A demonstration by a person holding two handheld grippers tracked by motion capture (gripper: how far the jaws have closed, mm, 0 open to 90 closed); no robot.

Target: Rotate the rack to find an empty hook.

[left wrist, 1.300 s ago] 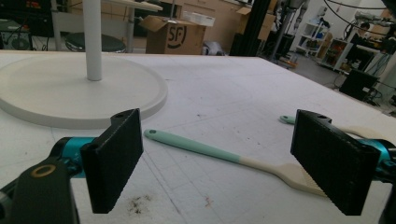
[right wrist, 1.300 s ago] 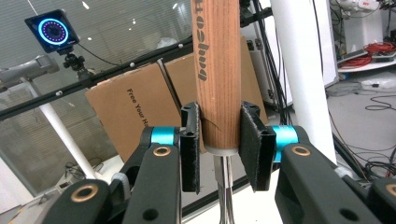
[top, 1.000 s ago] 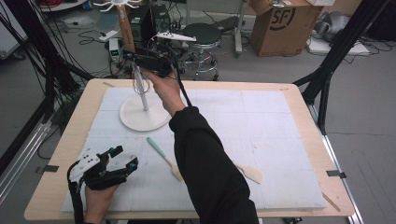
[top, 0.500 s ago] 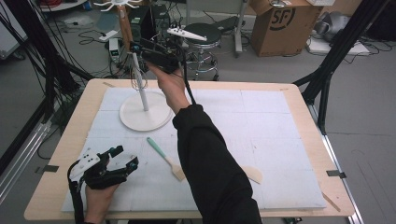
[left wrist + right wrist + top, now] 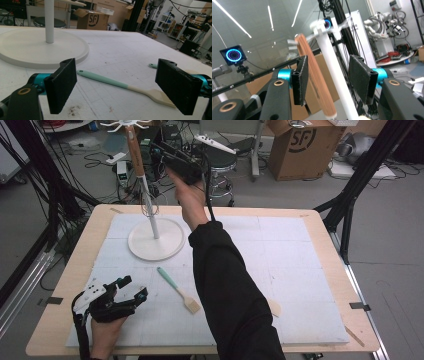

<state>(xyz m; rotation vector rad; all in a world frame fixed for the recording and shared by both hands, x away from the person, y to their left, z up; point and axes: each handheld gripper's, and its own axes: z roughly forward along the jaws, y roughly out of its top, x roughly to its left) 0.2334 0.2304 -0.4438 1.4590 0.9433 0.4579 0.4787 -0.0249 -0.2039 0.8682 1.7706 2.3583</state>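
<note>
A white stand rises from a round base (image 5: 167, 245) (image 5: 30, 50) at the table's back left. A wooden handle (image 5: 134, 147) (image 5: 317, 85) hangs along its white pole (image 5: 333, 65), with thin wire loops (image 5: 148, 207) lower down. My right gripper (image 5: 157, 149) (image 5: 329, 60) is raised beside the stand's top. Both handle and pole stand between its jaws, which have just been closing; the pads touch neither. My left gripper (image 5: 135, 287) (image 5: 117, 75) rests open at the front left, aimed at a teal-handled brush (image 5: 175, 285) (image 5: 112, 82) lying flat.
A white mat (image 5: 280, 255) covers the wooden table. A pale wooden utensil (image 5: 274, 307) pokes out from under the right sleeve. Behind the table are a stool (image 5: 220, 157), a cardboard box (image 5: 300, 145) and cables on the floor.
The right gripper has risen along the stand, from beside the lower pole to near its top. The left gripper has stayed where it was.
</note>
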